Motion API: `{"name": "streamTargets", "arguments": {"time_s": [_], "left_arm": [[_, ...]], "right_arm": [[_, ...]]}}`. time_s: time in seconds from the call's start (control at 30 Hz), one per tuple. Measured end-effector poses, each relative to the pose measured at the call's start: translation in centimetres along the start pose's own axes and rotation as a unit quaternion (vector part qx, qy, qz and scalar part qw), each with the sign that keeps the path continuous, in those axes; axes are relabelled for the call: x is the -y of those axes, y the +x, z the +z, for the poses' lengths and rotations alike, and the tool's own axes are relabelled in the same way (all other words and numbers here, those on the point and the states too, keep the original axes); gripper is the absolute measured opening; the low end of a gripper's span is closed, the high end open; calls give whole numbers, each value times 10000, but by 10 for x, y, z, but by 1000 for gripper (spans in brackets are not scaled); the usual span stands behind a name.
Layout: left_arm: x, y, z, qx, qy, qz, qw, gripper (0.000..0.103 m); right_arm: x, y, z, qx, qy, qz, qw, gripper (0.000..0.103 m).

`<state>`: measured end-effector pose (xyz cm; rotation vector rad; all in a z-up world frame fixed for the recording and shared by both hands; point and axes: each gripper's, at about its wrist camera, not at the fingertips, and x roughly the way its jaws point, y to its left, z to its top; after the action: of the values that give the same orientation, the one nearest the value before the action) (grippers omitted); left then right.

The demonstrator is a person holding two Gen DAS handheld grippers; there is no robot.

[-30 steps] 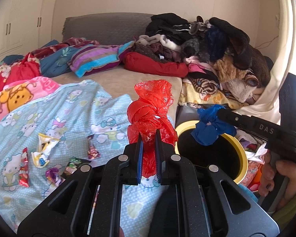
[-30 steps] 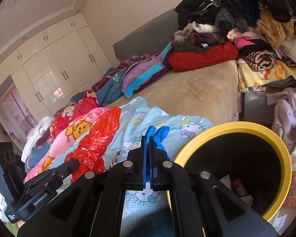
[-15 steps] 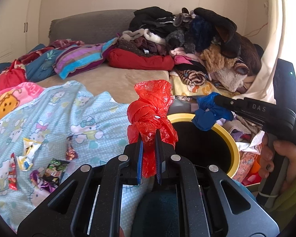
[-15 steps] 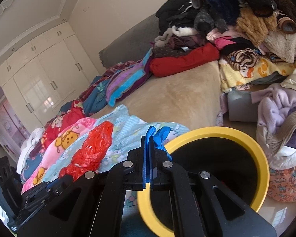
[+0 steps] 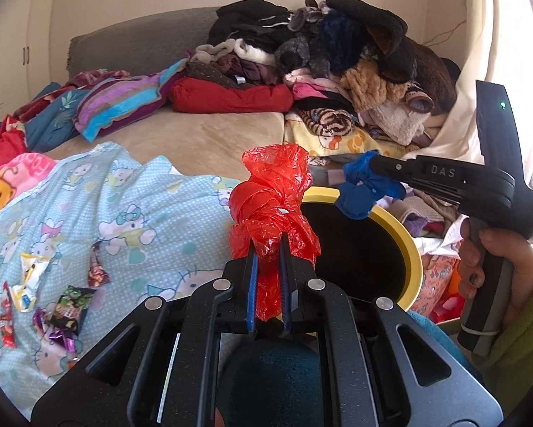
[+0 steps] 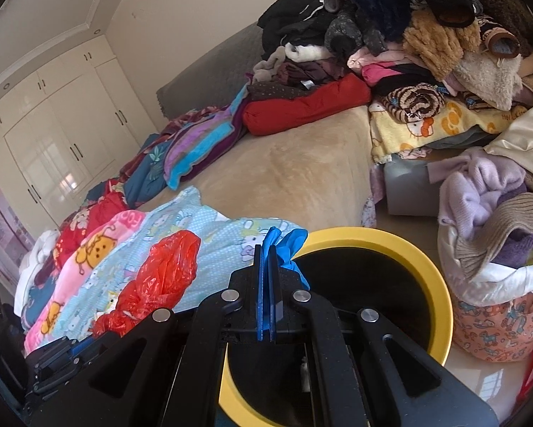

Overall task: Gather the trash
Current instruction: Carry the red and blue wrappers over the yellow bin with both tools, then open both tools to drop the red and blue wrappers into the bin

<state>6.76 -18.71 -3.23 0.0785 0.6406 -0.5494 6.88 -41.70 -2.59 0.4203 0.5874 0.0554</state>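
There are two tongs, the left gripper (image 5: 268, 249) and the right gripper (image 6: 266, 259), and each one pinches one bag: one red bag (image 5: 271, 199) and one blue bag (image 6: 284, 245). One yellow bin (image 6: 440, 284) sits just past the tongs. About five candy wrappers (image 5: 67, 306) lie left of the left tongs

Crumpled plastic bag (image 5: 271, 210): bright red, translucent. Wadded glove (image 5: 364, 192): deep blue, lighter blue in the right wrist view. Bin (image 6: 444, 291): yellow rim, black inside. Quilt (image 5: 131, 213): pale blue, white dots, cartoon cat print. Blanket (image 5: 3, 185) beside it: pink with a yellow cartoon figure. Folded bundle (image 5: 230, 98) on the bed: plain red. Striped cloth (image 5: 124, 101): purple, turquoise, pink bands. Mattress cover (image 5: 202, 142): tan. Sleeve (image 5: 522, 341): olive green. Gripper pads (image 5: 252, 284): blue on black frames.
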Motion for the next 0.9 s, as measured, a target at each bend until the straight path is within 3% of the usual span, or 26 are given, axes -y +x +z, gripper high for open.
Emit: {"name": "streamTargets", "arguments": {"time_s": [0.43,0.9], "left_arm": [[21,31,-6,-305,191,-190,9992,6],[27,68,-9,-674,187,-309,9971,6]], "right_arm": [[29,7,-3,-84,136,-313,9994,2],[46,18,-8,-217,319,-374,9986,2]]}}
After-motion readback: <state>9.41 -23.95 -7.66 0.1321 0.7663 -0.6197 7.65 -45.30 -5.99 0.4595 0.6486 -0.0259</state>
